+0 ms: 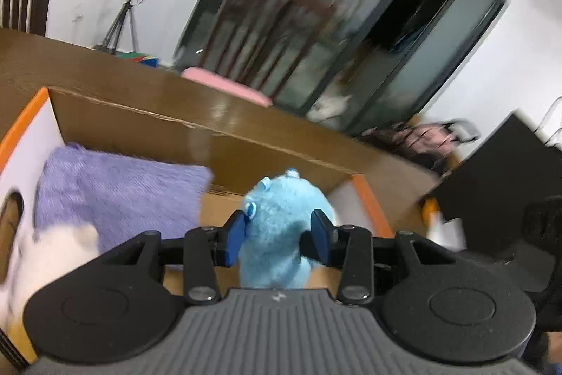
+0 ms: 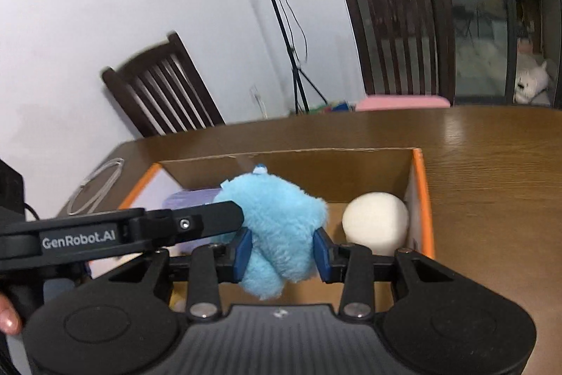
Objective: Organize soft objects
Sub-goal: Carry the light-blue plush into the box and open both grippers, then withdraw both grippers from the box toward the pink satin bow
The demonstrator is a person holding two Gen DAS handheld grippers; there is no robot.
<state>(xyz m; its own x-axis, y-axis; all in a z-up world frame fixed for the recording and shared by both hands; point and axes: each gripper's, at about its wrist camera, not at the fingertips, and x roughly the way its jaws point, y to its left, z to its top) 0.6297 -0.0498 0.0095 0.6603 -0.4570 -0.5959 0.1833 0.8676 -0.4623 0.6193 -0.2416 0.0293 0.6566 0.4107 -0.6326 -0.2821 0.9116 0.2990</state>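
Note:
A fluffy light-blue plush toy (image 1: 277, 227) hangs over an open cardboard box with orange rims (image 1: 372, 199). My left gripper (image 1: 279, 239) is shut on the toy. My right gripper (image 2: 282, 250) is also shut on the same blue plush toy (image 2: 277, 220), with the left gripper's arm (image 2: 140, 227) crossing in from the left. Inside the box (image 2: 419, 185) lie a purple knitted cloth (image 1: 116, 195), a white fluffy toy (image 1: 52, 255) and a cream-white soft ball (image 2: 376, 220). The purple cloth also shows in the right wrist view (image 2: 191, 199).
The box stands on a brown wooden table (image 2: 491, 171). A coiled white cable (image 2: 96, 181) lies on the table left of the box. Dark wooden chairs (image 2: 161, 97) and one with a pink cushion (image 2: 400, 102) stand behind the table. A tripod (image 2: 298, 76) stands by the wall.

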